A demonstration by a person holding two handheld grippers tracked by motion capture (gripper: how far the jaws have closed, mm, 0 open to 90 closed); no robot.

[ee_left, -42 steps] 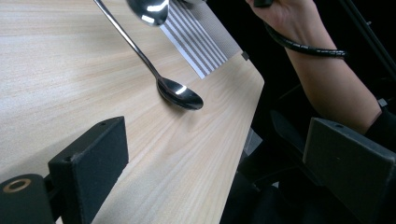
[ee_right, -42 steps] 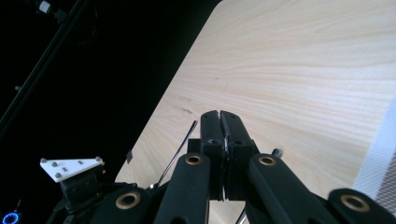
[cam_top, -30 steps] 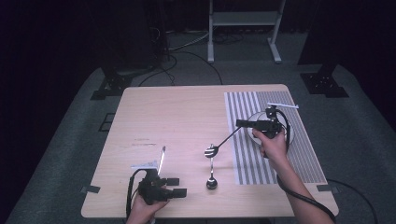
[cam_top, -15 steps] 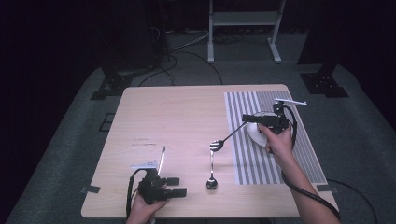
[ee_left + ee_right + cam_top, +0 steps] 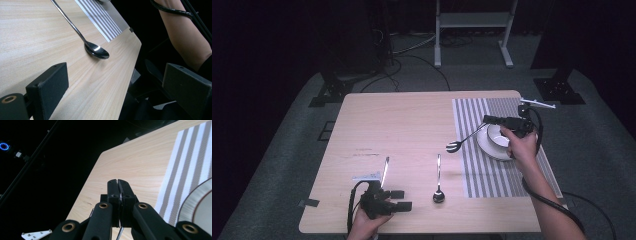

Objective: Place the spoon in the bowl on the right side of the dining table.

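My right gripper (image 5: 488, 120) is shut on the handle of a fork (image 5: 464, 139), which slants down to the left with its head above the placemat's left edge. In the right gripper view its jaws (image 5: 117, 182) are pressed together on the thin handle (image 5: 121, 231). A white plate (image 5: 492, 146) lies on the striped placemat (image 5: 477, 170) under that hand. My left gripper (image 5: 404, 199) rests at the table's front edge, open and holding nothing. A spoon (image 5: 438, 175) lies to its right, bowl toward the front, and appears as the spoon (image 5: 96, 50) beyond the open left gripper (image 5: 117, 85).
A knife (image 5: 385, 170) lies just behind the left gripper. The wooden table (image 5: 407, 125) is bare at the back left. A metal stand (image 5: 472, 20) and dark equipment bases stand on the floor behind. The person's right forearm (image 5: 185, 32) hangs past the table's front right corner.
The right gripper has carried the fork to the right and a little up, over the plate. The left gripper, spoon and knife have stayed put.
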